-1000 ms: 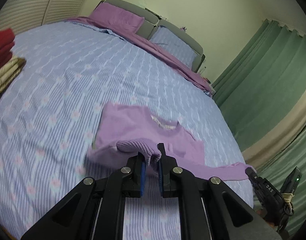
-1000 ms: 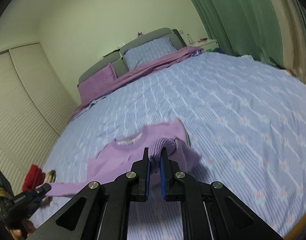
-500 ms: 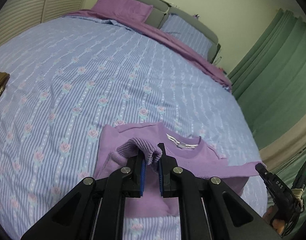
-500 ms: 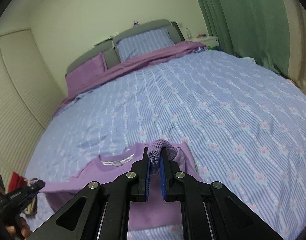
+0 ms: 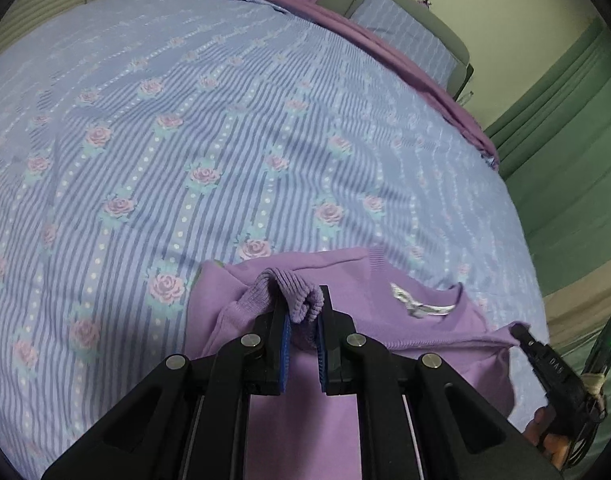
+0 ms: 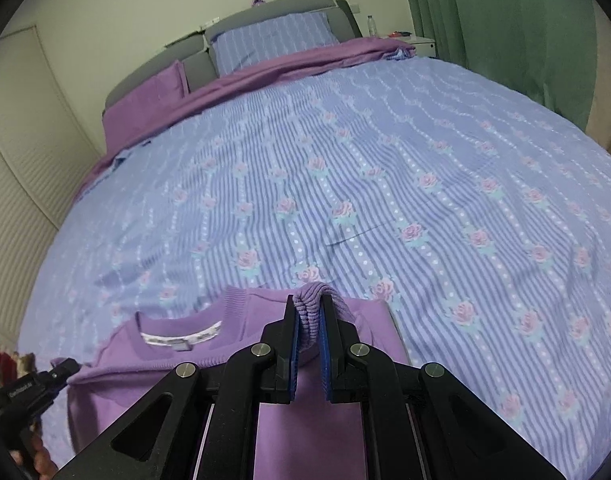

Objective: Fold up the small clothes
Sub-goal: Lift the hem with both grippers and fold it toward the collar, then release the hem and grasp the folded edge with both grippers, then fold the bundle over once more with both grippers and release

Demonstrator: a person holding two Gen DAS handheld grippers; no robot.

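Observation:
A small purple knit sweater (image 5: 425,332) lies on the blue flowered bedspread, collar and white label (image 5: 419,306) facing up. My left gripper (image 5: 303,308) is shut on a ribbed purple cuff (image 5: 293,288) of the sweater, low over its left side. My right gripper (image 6: 310,314) is shut on the other ribbed cuff (image 6: 315,300), over the sweater (image 6: 177,354) and its right side. Each gripper shows at the edge of the other's view, the right gripper (image 5: 553,364) with a stretched sleeve at its tip, and the left gripper (image 6: 37,384) likewise.
The bedspread (image 6: 385,184) stretches ahead to purple and blue pillows (image 6: 273,40) and a grey headboard. Green curtains (image 6: 505,24) hang to the right. A louvred wardrobe (image 6: 21,168) stands left. Folded red and beige clothes (image 6: 13,360) show at the far left edge.
Both grippers have moved forward and down towards the collar end, carrying the cuffs. The sweater's lower part is now under the grippers and the sleeves are drawn across its body.

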